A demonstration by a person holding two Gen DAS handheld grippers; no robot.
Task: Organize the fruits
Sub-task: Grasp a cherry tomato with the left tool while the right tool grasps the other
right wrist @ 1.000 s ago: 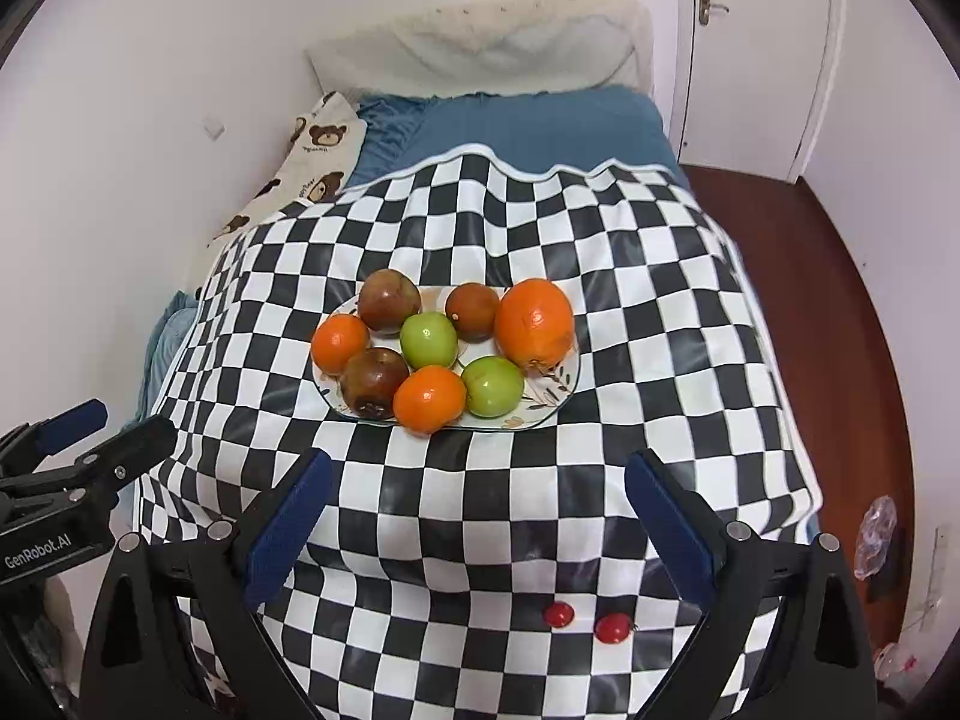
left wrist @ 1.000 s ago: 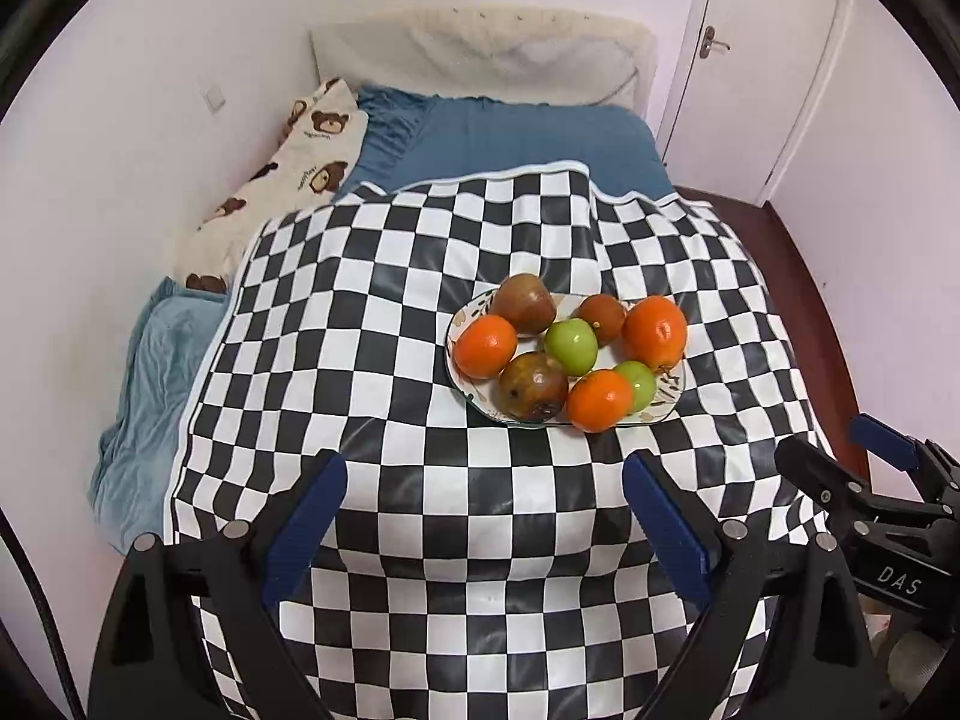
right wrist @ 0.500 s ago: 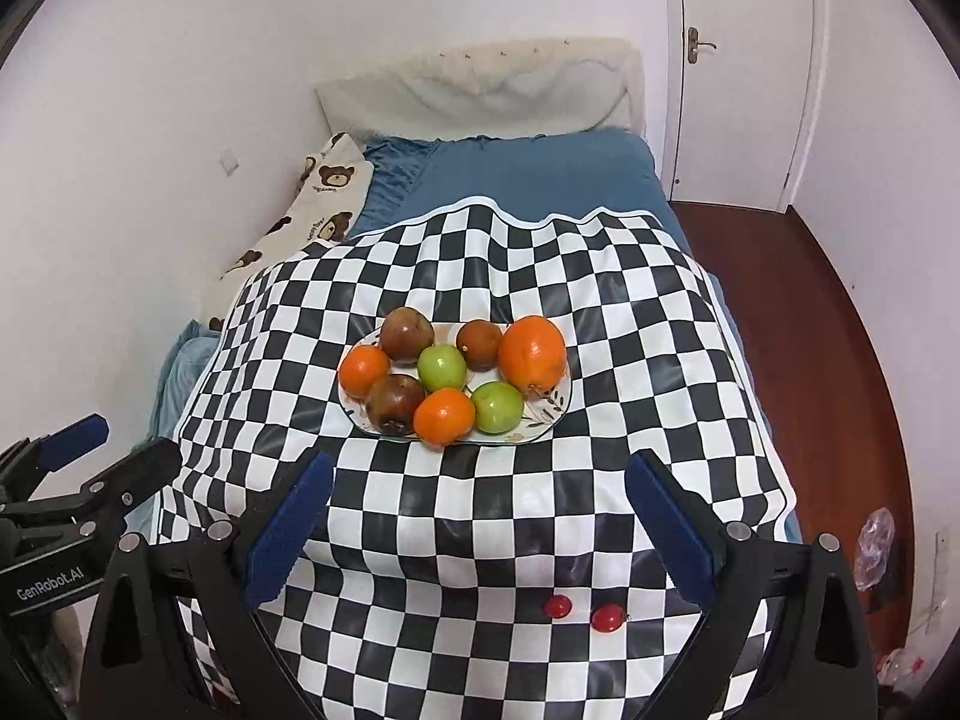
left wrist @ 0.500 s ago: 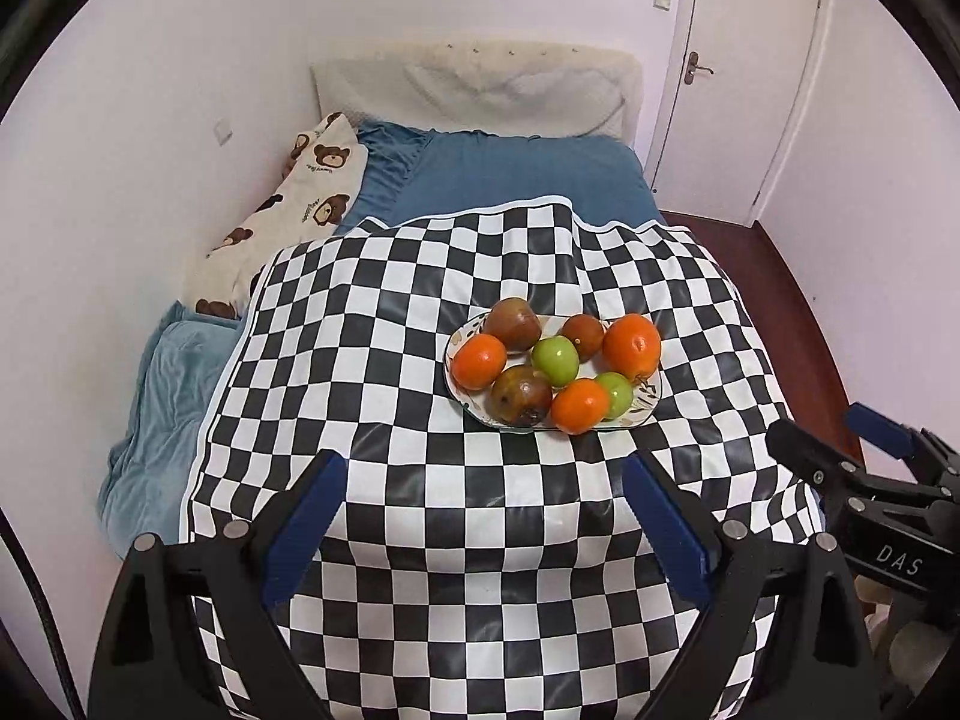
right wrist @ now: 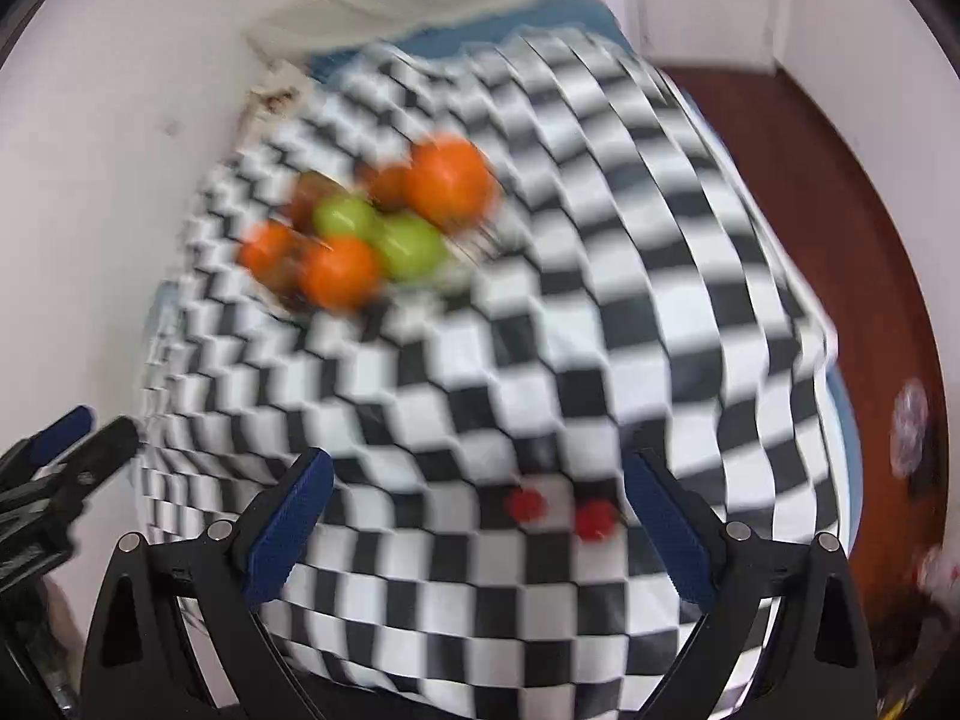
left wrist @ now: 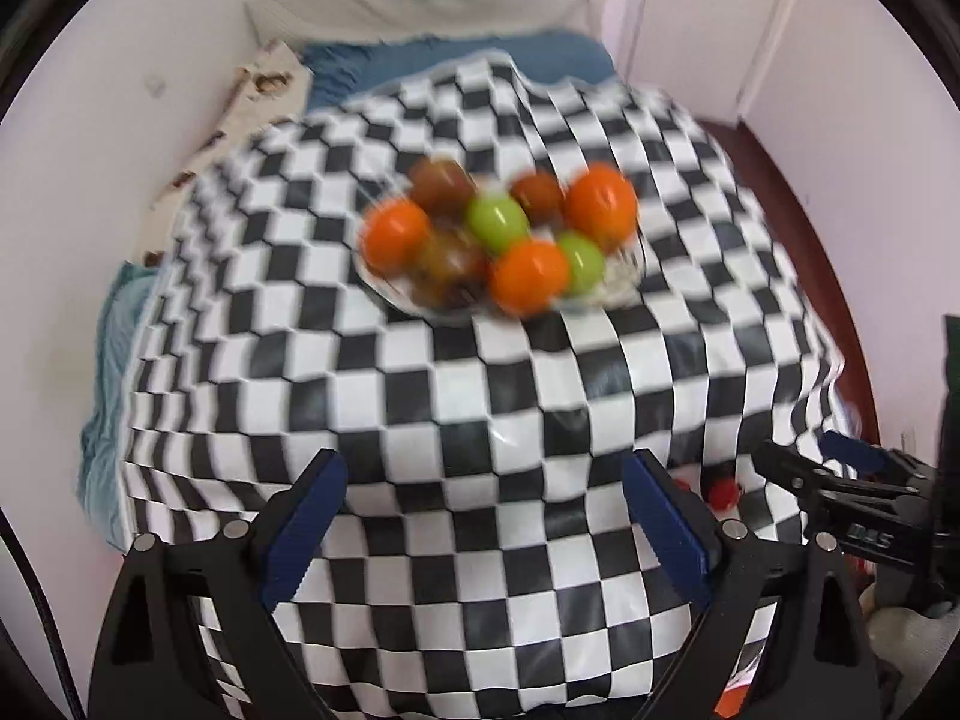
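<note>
Checkered tabletop (left wrist: 480, 396) holds the fruit plate (left wrist: 624, 282) untouched, so both the left tool (left wrist: 486, 516) and right tool (right wrist: 474, 516), wide open and empty, seem on approach, needing one fruit singled out.

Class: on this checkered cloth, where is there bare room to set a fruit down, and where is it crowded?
Free: the checkered cloth between the plate and the near edge, and left of the plate. Crowded: the plate, heaped with fruit, and the near spot by two small red fruits.

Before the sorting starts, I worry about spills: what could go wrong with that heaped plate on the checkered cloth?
1. The fruits sit heaped on a shallow plate; nudging one could send others rolling off.
2. The checkered cloth lies wrinkled over a soft bed, so the plate may tip if pressed.
3. Two small red fruits lie loose near the cloth's edge and could roll off.
</note>
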